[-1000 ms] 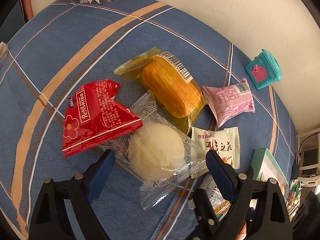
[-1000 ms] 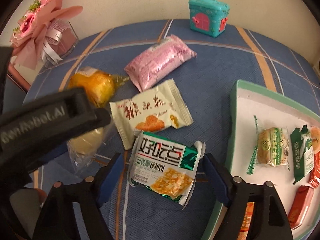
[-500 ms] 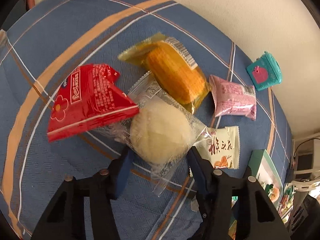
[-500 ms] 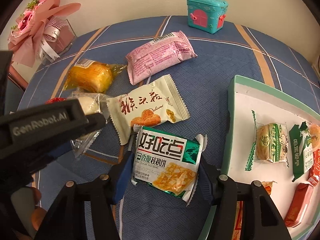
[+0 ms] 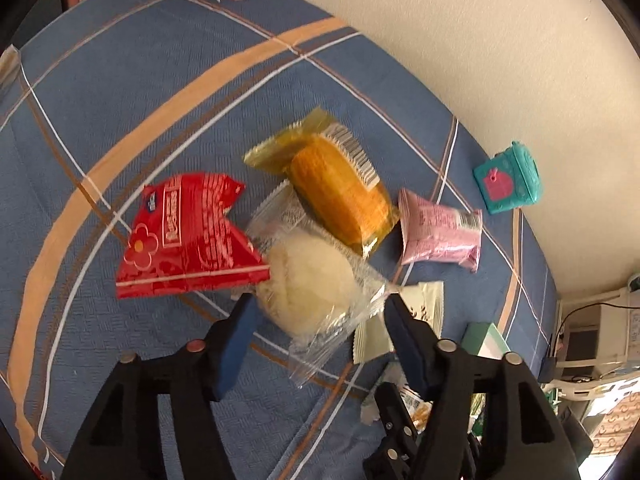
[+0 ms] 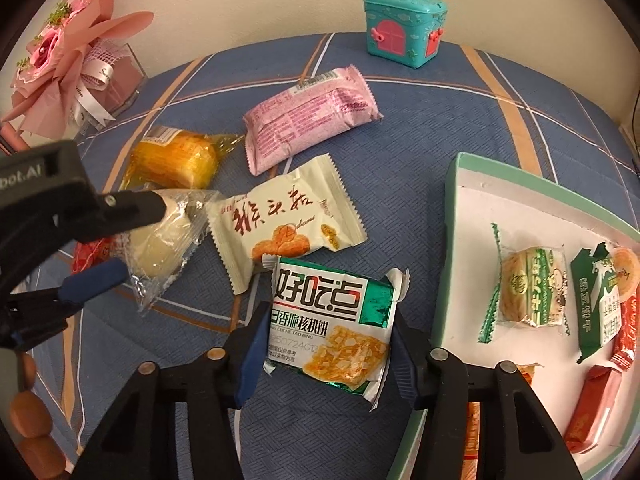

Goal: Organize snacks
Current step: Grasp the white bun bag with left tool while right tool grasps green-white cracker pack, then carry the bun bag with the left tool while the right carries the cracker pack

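My left gripper [image 5: 320,312] is shut on a clear-wrapped pale bun [image 5: 308,280] and holds it lifted above the blue plaid cloth; it also shows in the right wrist view [image 6: 160,248]. My right gripper [image 6: 328,328] is shut on a green and white biscuit packet [image 6: 332,324], beside the green-rimmed tray [image 6: 452,240]. On the cloth lie a red packet [image 5: 188,236], an orange cake packet [image 5: 340,192], a pink packet [image 6: 308,116] and a cream packet [image 6: 288,224].
The tray holds several wrapped snacks [image 6: 532,284]. A teal toy house [image 6: 404,28] stands at the back by the wall. A pink bouquet in a clear box [image 6: 72,60] stands at the back left. The left gripper's body [image 6: 52,188] reaches into the right wrist view.
Both grippers closed from open onto their packets. The left one has raised the bun off the cloth. The right one holds the green packet and has lifted slightly.
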Demonstrator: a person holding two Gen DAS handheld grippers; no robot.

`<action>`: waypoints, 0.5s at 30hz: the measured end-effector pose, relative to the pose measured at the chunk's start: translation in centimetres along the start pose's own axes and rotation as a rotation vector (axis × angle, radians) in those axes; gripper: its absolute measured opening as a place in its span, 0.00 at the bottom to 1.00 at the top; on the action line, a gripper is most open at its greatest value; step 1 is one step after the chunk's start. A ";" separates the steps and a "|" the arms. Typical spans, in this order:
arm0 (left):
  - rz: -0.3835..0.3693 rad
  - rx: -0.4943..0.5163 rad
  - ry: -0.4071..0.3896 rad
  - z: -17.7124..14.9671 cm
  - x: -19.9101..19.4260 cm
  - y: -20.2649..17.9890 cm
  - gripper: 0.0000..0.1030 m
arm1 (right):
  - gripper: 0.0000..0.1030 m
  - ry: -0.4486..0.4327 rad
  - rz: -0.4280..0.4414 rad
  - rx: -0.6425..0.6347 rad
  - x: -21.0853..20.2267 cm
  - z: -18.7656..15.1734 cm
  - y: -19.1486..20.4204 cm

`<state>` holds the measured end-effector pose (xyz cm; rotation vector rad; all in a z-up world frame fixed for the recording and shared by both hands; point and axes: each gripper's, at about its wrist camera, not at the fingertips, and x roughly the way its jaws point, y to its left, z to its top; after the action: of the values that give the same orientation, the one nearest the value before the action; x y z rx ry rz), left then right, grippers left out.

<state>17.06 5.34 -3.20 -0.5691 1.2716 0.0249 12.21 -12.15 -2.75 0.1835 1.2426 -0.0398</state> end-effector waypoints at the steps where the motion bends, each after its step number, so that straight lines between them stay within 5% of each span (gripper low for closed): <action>1: 0.003 -0.005 -0.005 0.1 0.1 -0.1 0.68 | 0.55 -0.008 -0.005 0.006 -0.1 0.2 -0.2; 15: 0.050 -0.057 -0.055 1.8 2.7 0.1 0.68 | 0.55 -0.075 0.009 0.032 -1.0 2.5 -0.7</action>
<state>19.43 5.40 -5.36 -0.5819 1.2350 0.1185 14.12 -13.29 -1.12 0.2136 1.1672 -0.0585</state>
